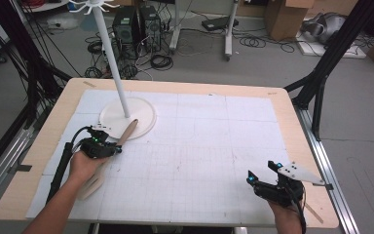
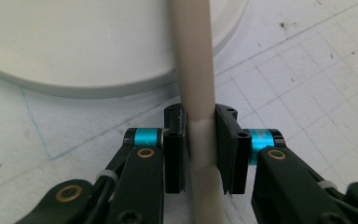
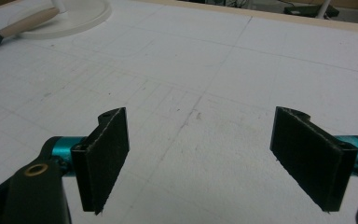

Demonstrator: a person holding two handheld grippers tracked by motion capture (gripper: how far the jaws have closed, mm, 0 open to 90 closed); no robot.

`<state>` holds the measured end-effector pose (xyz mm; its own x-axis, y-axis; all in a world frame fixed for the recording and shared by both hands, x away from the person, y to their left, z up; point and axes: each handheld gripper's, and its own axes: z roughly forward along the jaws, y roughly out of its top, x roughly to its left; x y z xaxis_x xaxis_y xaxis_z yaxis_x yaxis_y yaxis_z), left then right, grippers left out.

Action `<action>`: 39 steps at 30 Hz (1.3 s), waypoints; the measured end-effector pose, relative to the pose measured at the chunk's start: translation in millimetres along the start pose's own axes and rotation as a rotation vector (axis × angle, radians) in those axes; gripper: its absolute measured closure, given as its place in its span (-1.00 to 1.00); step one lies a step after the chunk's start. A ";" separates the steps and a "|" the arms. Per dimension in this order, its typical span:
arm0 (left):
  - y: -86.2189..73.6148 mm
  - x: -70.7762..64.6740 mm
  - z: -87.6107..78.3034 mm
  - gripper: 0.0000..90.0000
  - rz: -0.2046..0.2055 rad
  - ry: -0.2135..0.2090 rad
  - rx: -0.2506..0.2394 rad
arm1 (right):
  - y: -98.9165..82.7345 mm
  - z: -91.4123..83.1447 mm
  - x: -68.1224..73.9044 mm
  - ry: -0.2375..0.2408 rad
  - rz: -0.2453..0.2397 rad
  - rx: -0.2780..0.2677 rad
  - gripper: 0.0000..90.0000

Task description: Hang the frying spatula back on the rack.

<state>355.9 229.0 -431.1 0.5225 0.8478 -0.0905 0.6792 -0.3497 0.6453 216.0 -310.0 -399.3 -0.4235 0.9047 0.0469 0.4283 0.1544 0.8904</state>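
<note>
A long wooden utensil (image 1: 129, 129) lies slanted on the white gridded mat (image 1: 199, 146). Its thin handle end rests on the round white base (image 1: 143, 109) of a stand, and its broad end (image 1: 91, 183) lies beside the person's left forearm. My left gripper (image 1: 117, 147) is shut on the handle. In the left gripper view the handle (image 2: 193, 60) runs upright between the pads (image 2: 175, 140), which press on both its sides just short of the base (image 2: 74, 46). My right gripper (image 1: 261, 170) rests near the front right of the table, open (image 3: 203, 116) with only mat between its jaws.
A tall white pole (image 1: 112, 53) rises from the round base, with hooks at its top. The mat covers most of the wooden table (image 1: 292, 122). In the right gripper view the utensil (image 3: 25, 22) and the base (image 3: 79, 16) lie far off at the top left.
</note>
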 end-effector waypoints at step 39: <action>-14.0 -5.8 -104.7 0.68 -0.037 -0.075 -0.546 | 1.7 -2.5 2.2 0.002 0.010 -0.010 -0.59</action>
<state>289.4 270.7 -360.3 0.5524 0.8177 -0.1618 0.3422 -0.0455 0.9385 213.8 -308.7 -396.6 -0.4211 0.9053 0.0568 0.4244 0.1413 0.8944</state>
